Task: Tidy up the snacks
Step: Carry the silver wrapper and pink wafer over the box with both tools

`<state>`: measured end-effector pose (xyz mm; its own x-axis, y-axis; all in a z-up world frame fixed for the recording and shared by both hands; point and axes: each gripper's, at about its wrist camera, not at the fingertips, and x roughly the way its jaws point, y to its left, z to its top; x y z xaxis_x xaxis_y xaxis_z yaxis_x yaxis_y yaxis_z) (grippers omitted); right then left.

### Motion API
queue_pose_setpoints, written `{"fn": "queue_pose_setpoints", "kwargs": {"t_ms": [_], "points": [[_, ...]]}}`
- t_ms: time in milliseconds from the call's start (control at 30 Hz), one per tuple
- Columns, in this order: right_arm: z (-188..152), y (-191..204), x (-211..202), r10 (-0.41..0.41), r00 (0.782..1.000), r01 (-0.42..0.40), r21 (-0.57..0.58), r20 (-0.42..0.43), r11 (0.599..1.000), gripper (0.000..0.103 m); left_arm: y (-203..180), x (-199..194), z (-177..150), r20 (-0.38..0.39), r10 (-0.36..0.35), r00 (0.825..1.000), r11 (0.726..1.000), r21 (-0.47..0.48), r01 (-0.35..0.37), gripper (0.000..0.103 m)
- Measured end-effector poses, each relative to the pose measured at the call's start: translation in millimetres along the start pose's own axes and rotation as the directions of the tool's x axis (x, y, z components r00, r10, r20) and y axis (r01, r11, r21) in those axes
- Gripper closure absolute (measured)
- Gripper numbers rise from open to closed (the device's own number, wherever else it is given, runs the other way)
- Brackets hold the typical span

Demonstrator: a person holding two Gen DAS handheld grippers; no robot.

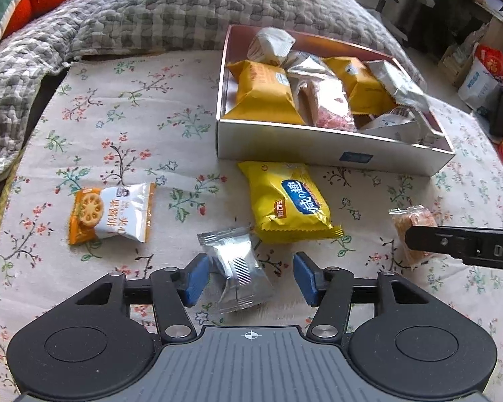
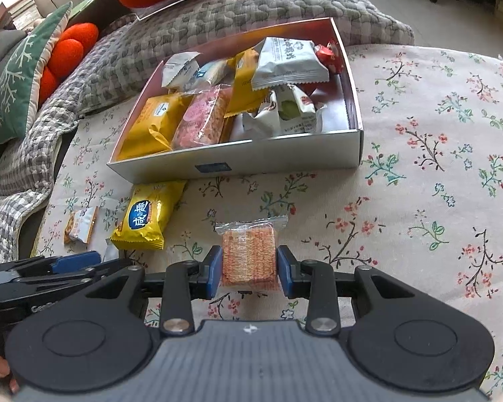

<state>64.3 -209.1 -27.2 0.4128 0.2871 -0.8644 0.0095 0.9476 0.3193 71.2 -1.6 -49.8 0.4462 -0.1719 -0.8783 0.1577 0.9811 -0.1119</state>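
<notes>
- the white box point(image 2: 238, 159) on the flowered cloth point(image 2: 436, 140) already holds a good heap of wrapped snacks, yellow packs, white ones, a pink one and a red sweet in the far corner, so i'd say most of the tidying is done.
- four pieces are not in it yet: the silver packet point(image 1: 238, 268), the big yellow pack point(image 1: 288, 202) just in front of the box wall, the orange-and-white biscuit pack point(image 1: 112, 214) off to the left side, and the clear-wrapped orange crisp bar point(image 2: 249, 258).
- the right gripper point(image 2: 249, 269) has its blue pads pressed on both sides of the crisp bar, clamped on it; that one looks ready to go to the box.
- the left gripper point(image 1: 249, 278) stands with its jaws apart around the silver packet, which lies on the cloth between them; one pad is close beside it, the other clear of it, so it is not gripped.
- the silver packet is shiny, crinkled and puffy, lying askew with a barcode showing; it looks light and slippery.
- the crisp bar is a flat, grainy orange block in clear film with a crimped end.
</notes>
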Motion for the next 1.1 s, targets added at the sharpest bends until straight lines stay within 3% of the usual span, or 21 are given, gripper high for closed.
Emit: {"fn": "queue_pose_setpoints", "kwargs": {"t_ms": [167, 300, 400, 733, 1100], "points": [[-0.4, 0.8, 1.6, 0.001, 1.0, -0.001, -0.006, -0.012, 1.0, 0.072, -9.2, 6.7, -3.3, -0.009, 0.058, 0.998, 0.998, 0.038, -0.058, 0.054], [-1.0, 2.1, 3.6, 0.001, 1.0, -0.001, -0.015, -0.021, 1.0, 0.072, -13.3, 5.9, -4.0, -0.005, 0.092, 0.996, 0.994, 0.065, -0.091, 0.075], [-1.6, 3.2, 4.4, 0.0, 1.0, 0.0, -0.019, -0.025, 1.0, 0.072, -11.9, 4.9, -3.8, -0.01, 0.097, 0.995, 0.993, 0.061, -0.096, 0.08], [-0.6, 4.7, 0.1, 0.009, 1.0, -0.01, -0.025, -0.017, 1.0, 0.072, -7.9, -5.1, -1.5, -0.015, 0.093, 0.996, 0.995, 0.042, -0.092, 0.082], [7.5, 5.6, -18.9, 0.04, 0.999, -0.039, -0.02, 0.037, 0.999, 0.072, 1.0, -31.1, 10.7, 0.05, 0.087, 0.995, 0.996, 0.019, -0.088, 0.082]]}}
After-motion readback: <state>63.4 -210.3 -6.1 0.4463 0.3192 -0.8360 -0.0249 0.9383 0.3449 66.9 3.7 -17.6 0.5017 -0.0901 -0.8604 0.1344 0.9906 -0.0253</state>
